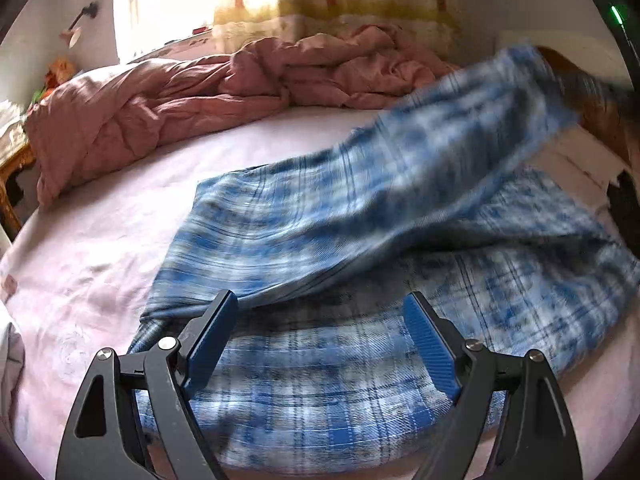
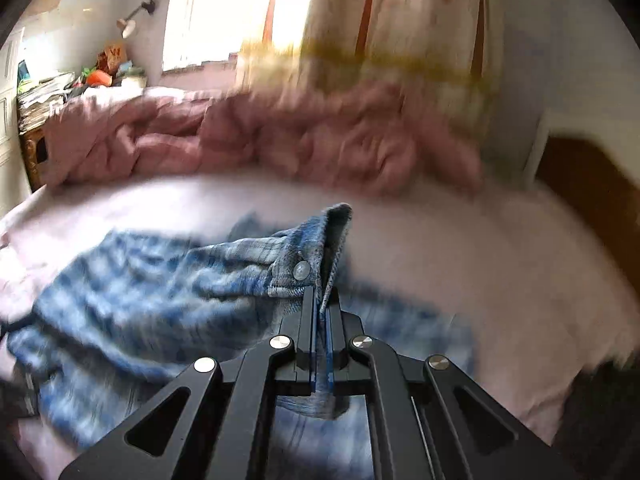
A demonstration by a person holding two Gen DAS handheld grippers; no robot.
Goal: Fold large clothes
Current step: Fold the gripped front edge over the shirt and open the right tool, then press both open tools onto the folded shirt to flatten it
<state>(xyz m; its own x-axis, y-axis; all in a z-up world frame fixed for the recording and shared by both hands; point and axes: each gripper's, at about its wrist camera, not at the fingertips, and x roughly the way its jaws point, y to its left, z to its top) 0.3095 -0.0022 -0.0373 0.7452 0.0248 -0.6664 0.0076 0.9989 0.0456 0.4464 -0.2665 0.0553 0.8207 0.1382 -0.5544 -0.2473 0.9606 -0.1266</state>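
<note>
While the right gripper (image 2: 321, 308) is clamped on the cuff (image 2: 316, 248) of the blue plaid shirt (image 1: 320, 380), jaws fully closed with fabric pinched between the pads and a metal snap button (image 2: 301, 270) showing just above the fingertips, the left gripper (image 1: 324, 320) is spread wide and holds nothing, blue pads (image 1: 430, 348) apart, hovering low over the shirt body. Shirt lies on the pale pink bedsheet (image 1: 100, 240), body flat near the front edge of the bed. One sleeve (image 1: 400, 184) is lifted off the body and stretched toward the upper right in the left wrist view, motion-blurred; its far end is too smeared to read there. In the right wrist view the sleeve trails from the clamped cuff down to the left, onto the sheet, also blurred. Left finger of the left gripper sits right at the shoulder fold where the sleeve meets the body; contact with the cloth can't be confirmed. Crumpled pink duvet (image 1: 180, 100) piled along the far side of the bed, well apart from the shirt. Patterned curtain (image 2: 400, 32) hangs behind it with a bright window to its left, wall lamp (image 2: 134, 20) and a cluttered side table (image 2: 52, 96) at the far left. Wooden headboard (image 2: 592, 200) at the right edge
</note>
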